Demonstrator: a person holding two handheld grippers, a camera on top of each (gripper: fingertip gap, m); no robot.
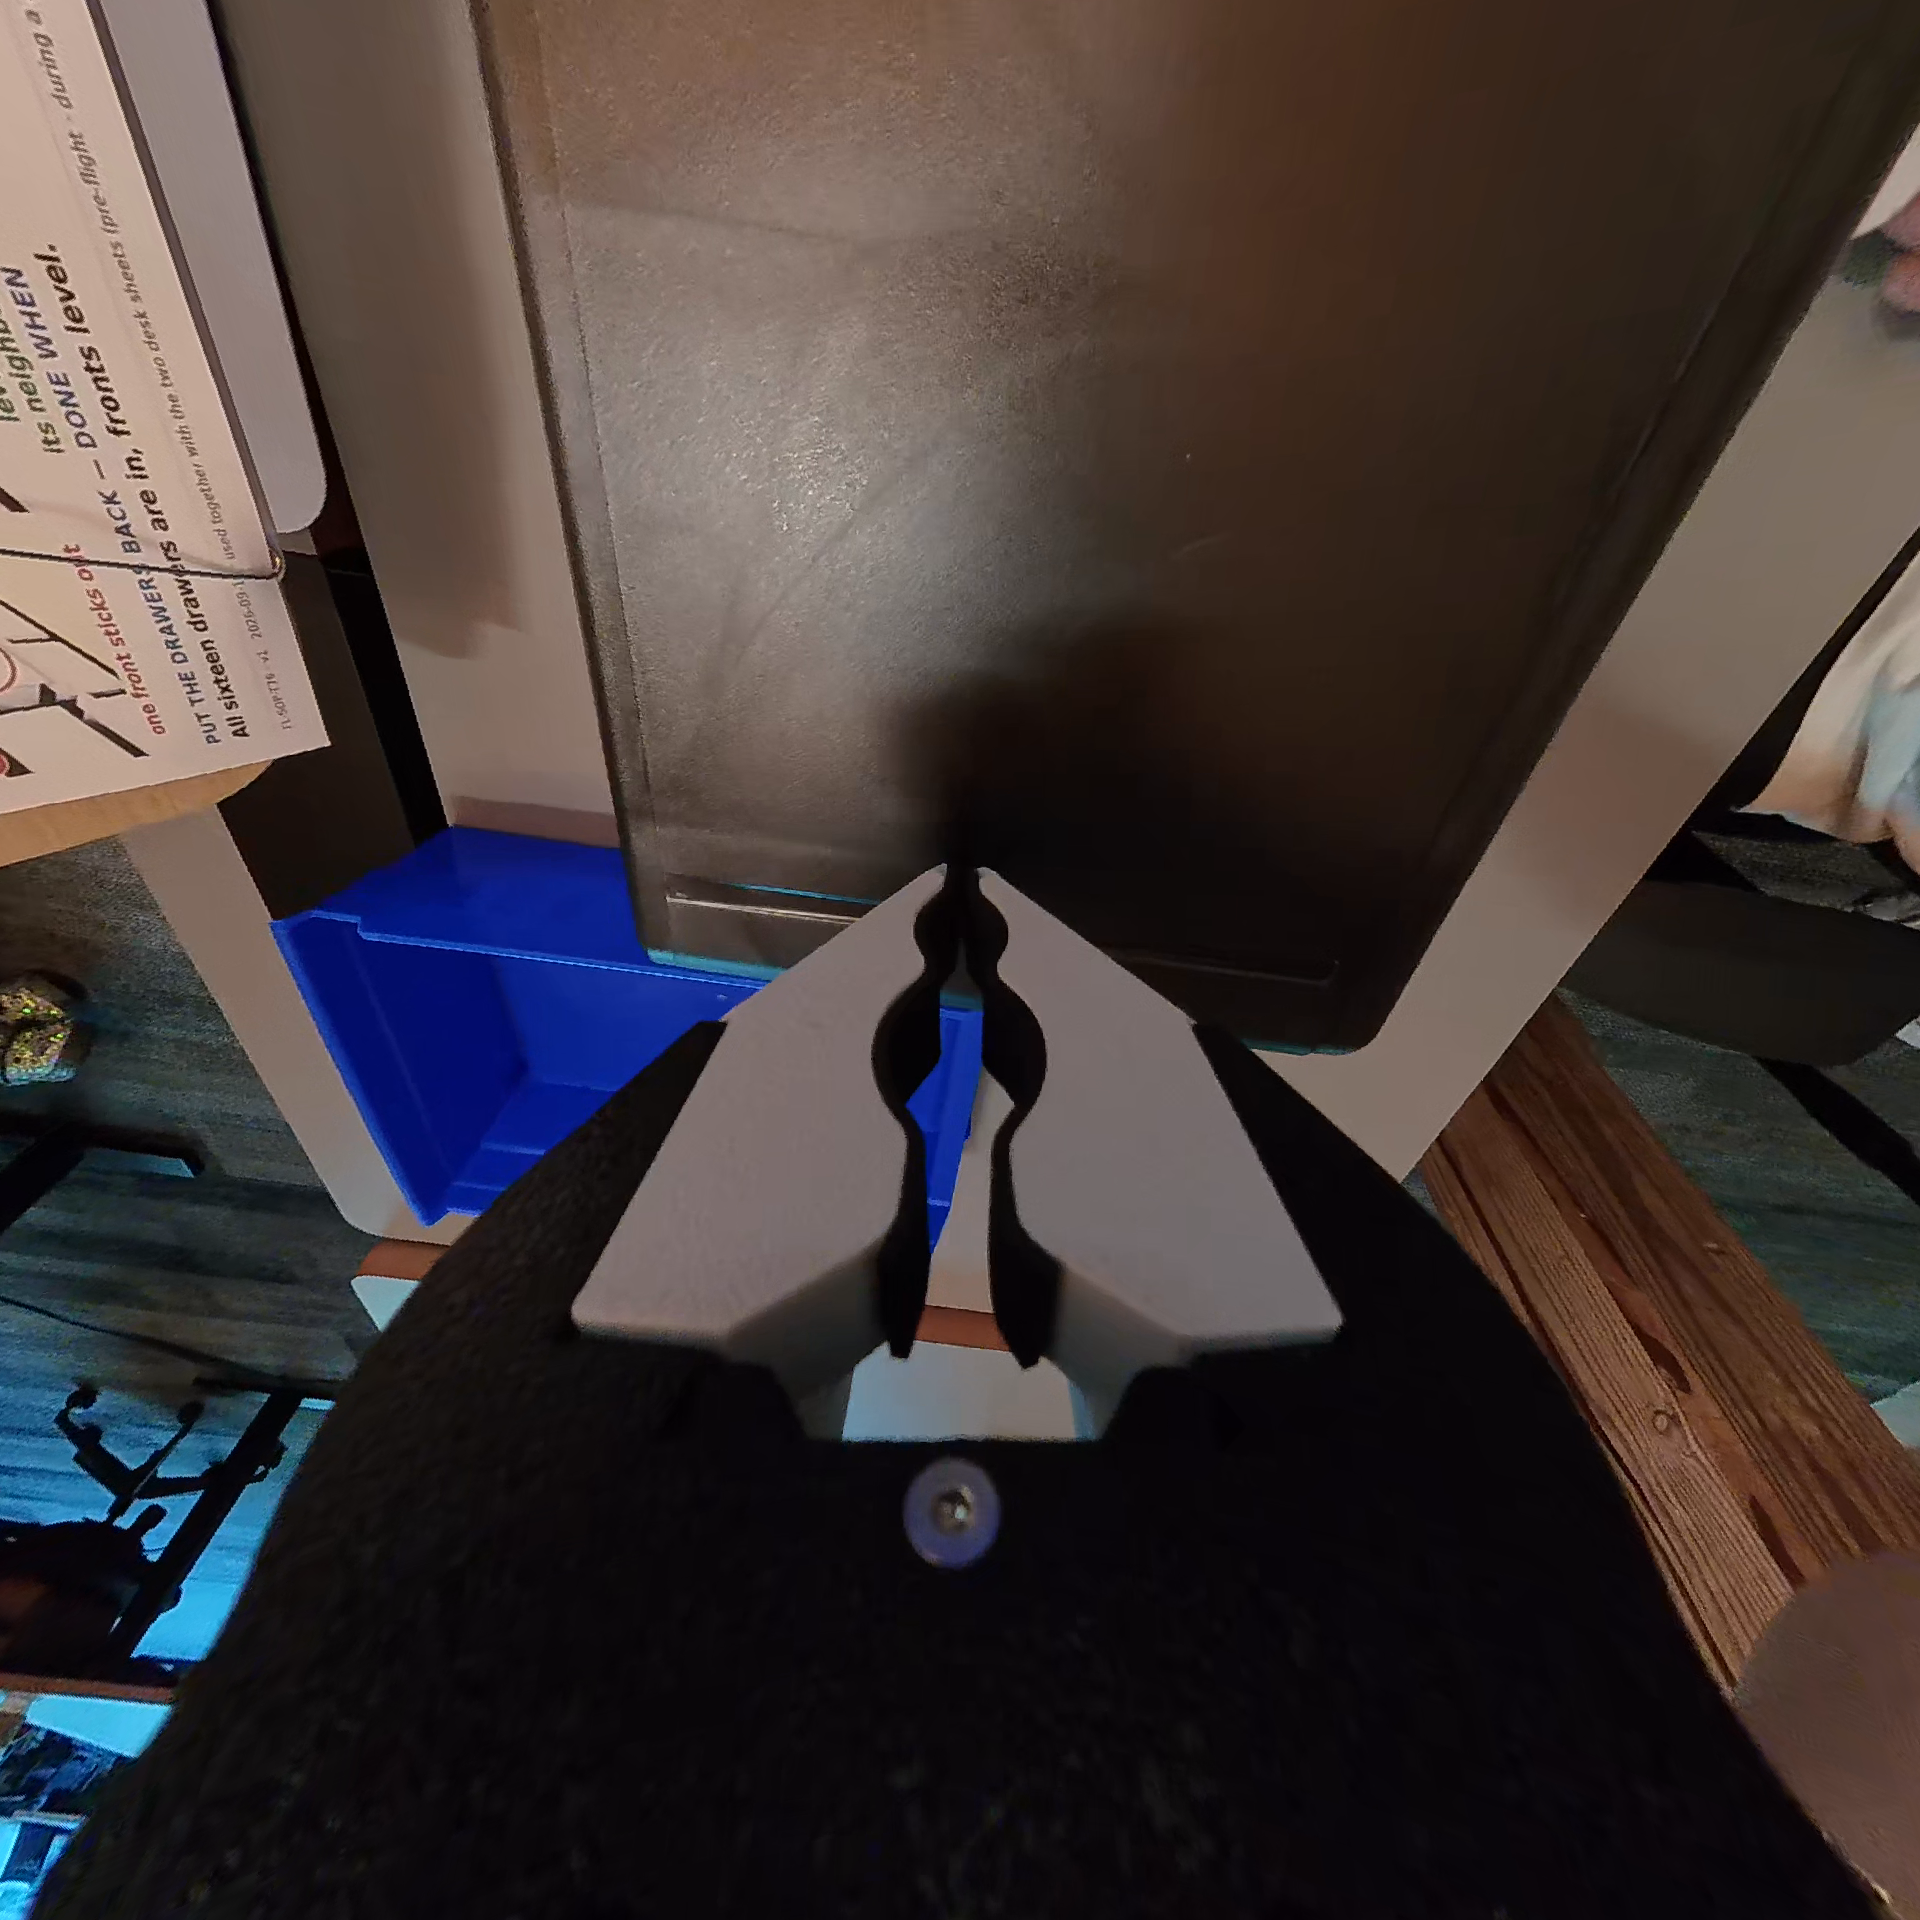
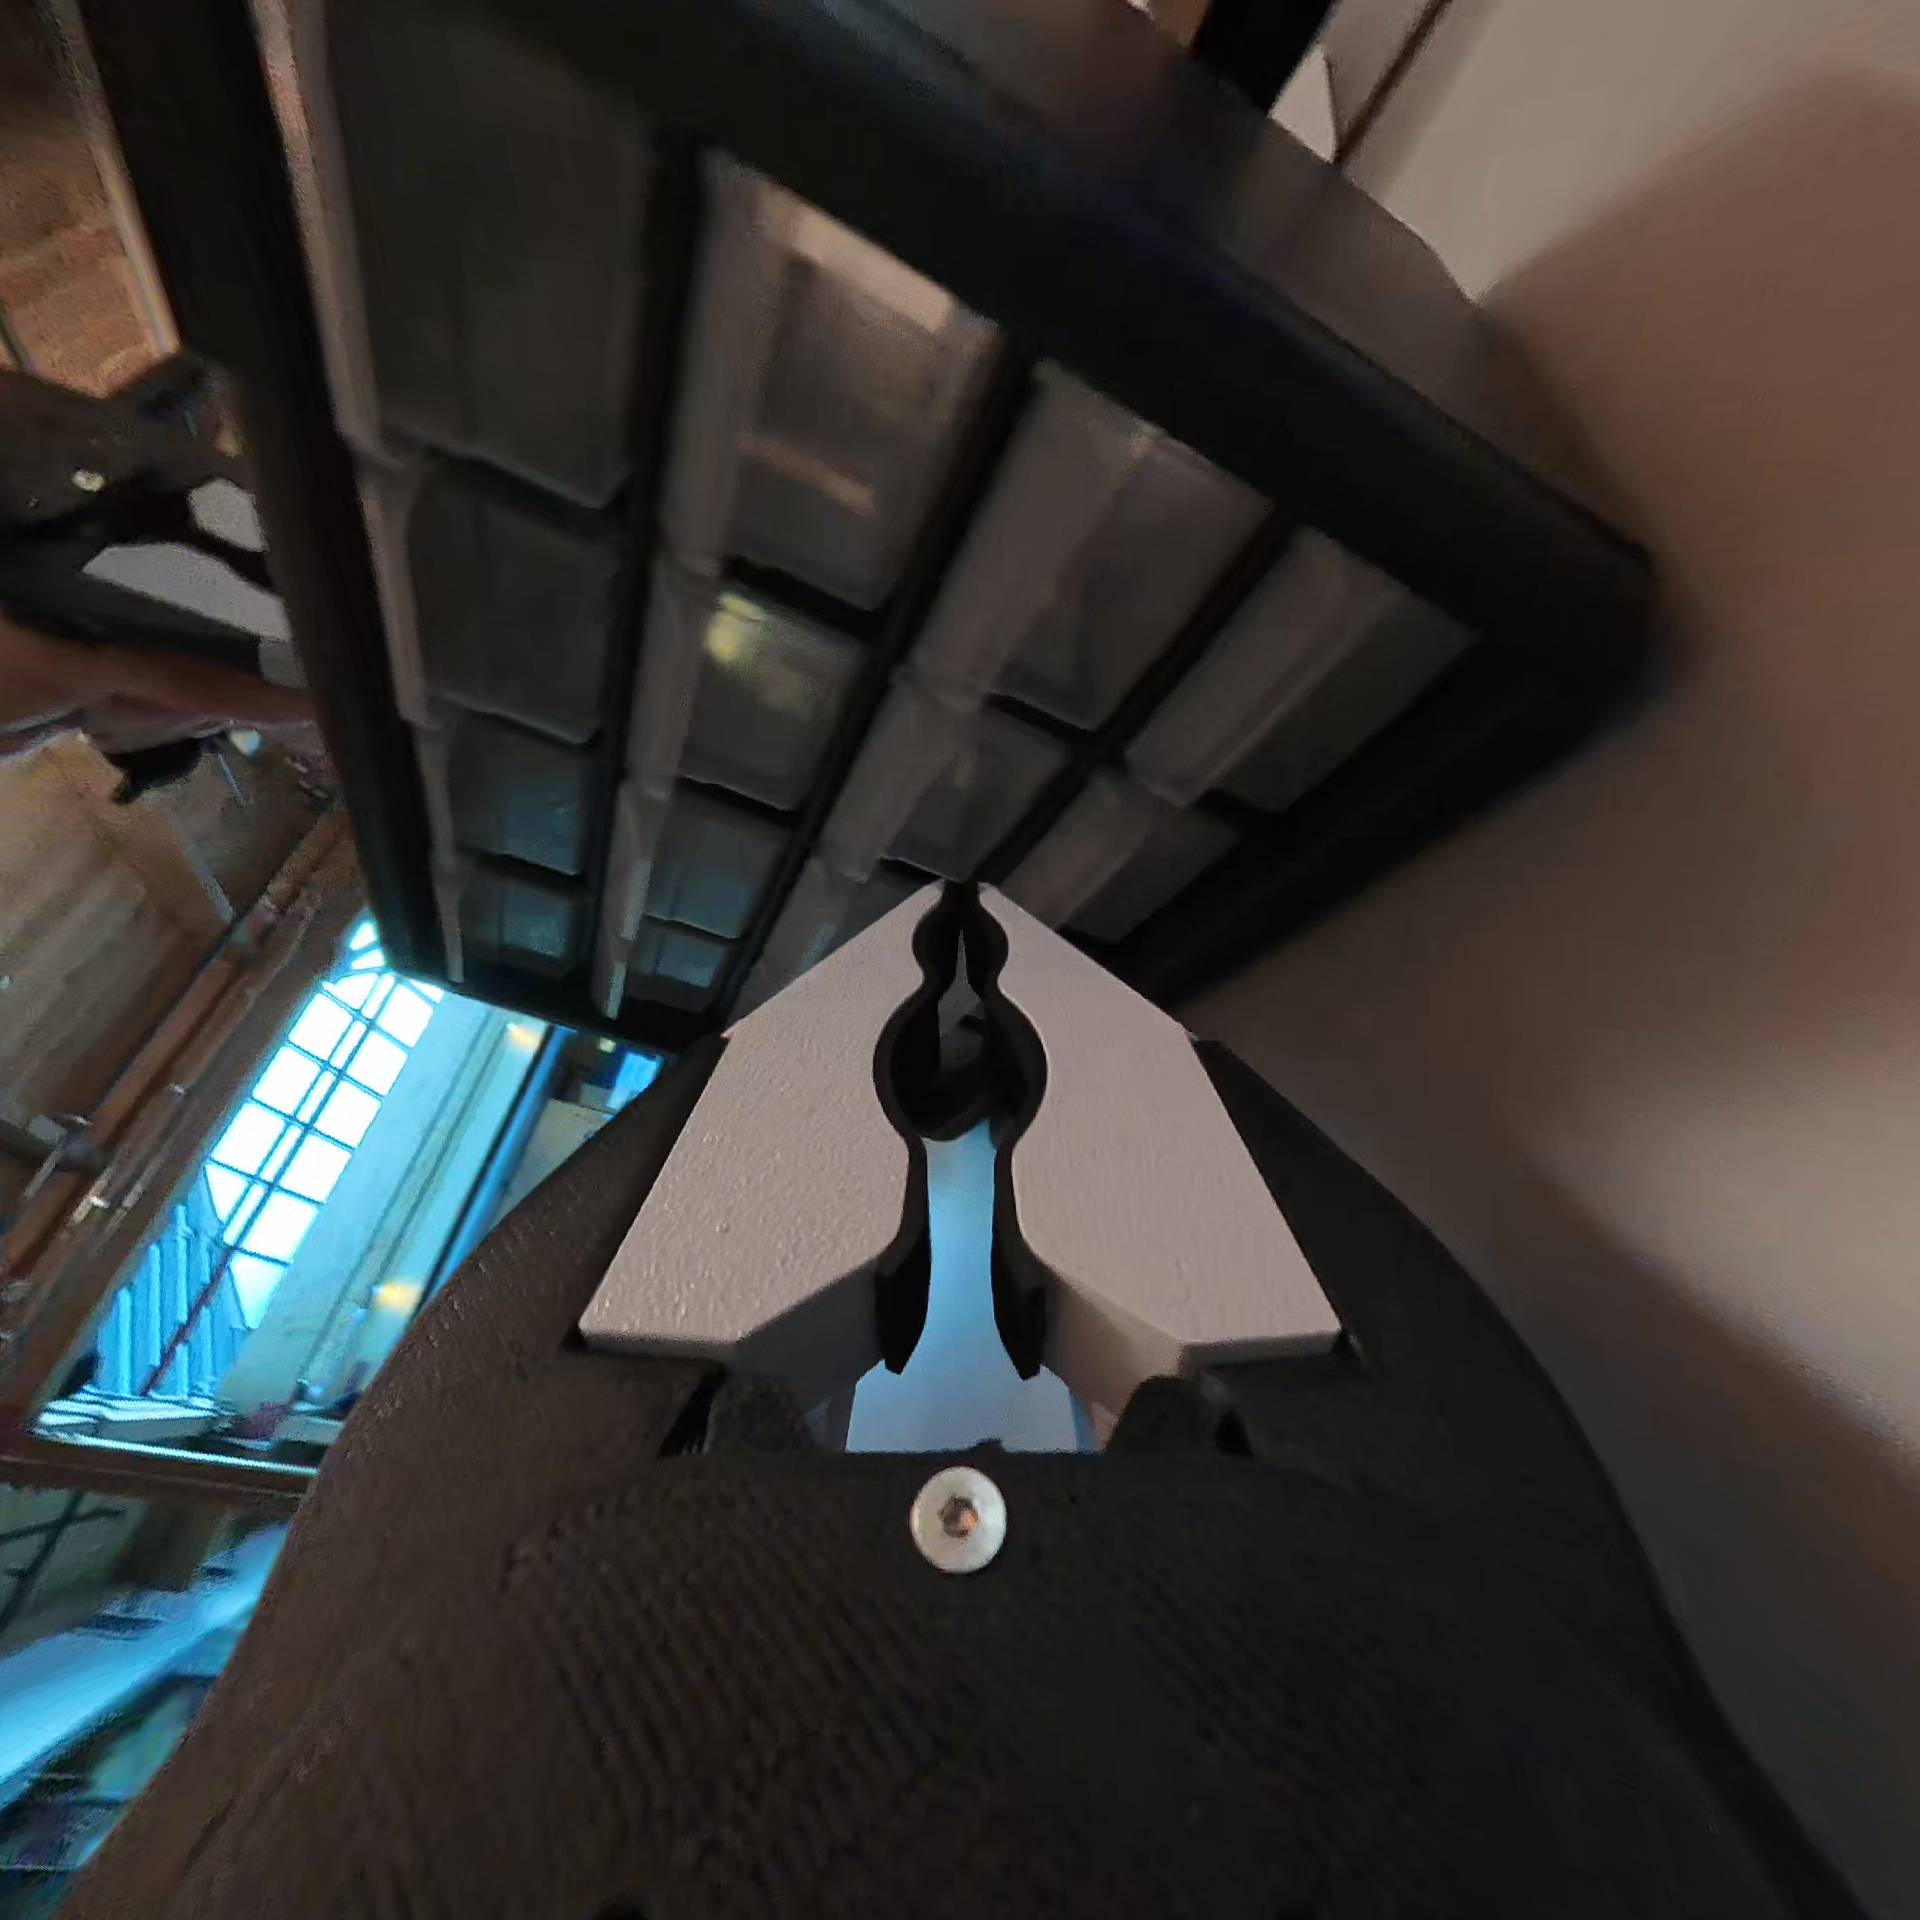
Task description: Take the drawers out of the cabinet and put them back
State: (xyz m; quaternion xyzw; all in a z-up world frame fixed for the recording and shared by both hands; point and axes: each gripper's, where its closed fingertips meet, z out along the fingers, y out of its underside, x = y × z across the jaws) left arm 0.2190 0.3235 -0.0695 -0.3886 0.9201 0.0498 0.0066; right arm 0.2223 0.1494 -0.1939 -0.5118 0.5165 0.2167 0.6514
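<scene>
The black cabinet (image 2: 1195,343) fills the right wrist view, tilted, its front a grid of several translucent grey drawers (image 2: 821,488). My right gripper (image 2: 961,891) is shut, its tips touching the light front lip of a drawer (image 2: 1122,873) near the cabinet's corner. I cannot tell whether the lip is pinched between them. In the left wrist view my left gripper (image 1: 961,878) is shut, its tips against a plain black outer wall of the cabinet (image 1: 1039,416). The left gripper also shows far left in the right wrist view (image 2: 156,520).
A blue open bin (image 1: 468,1039) sits behind the cabinet on the white table (image 1: 1558,831). A printed instruction sheet (image 1: 114,436) stands at the upper left. A wooden plank (image 1: 1621,1351) lies at the right. A pale wall (image 2: 1662,935) is right of the cabinet.
</scene>
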